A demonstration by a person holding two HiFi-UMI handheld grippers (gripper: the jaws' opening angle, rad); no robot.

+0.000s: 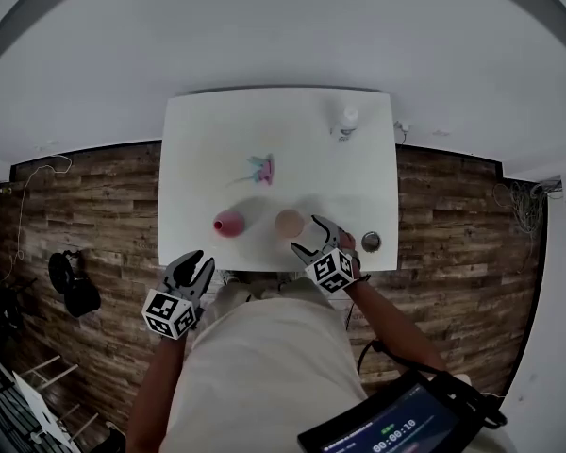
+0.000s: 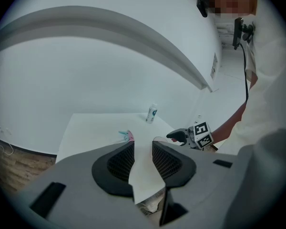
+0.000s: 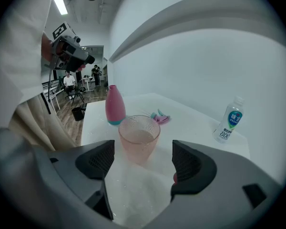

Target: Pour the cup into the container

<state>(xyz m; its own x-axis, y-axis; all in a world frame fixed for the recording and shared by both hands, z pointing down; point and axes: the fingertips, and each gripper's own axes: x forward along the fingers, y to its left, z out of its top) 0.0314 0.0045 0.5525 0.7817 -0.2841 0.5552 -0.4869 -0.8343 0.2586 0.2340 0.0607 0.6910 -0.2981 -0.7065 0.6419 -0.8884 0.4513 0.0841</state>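
Cup [image 1: 289, 222] R of container [image 1: 229, 223], on tbl [image 1: 198, 159].

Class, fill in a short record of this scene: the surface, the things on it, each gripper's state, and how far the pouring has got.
Surface: white table
Cup: pink cup, upright, near the front edge
Container: pink container, upright, beside the cup
Others: water bottle at the far edge; small pink and blue item mid-table
Left gripper: open, empty
Right gripper: open, cup just ahead of its jaws, not gripped
Pouring: not yet begun
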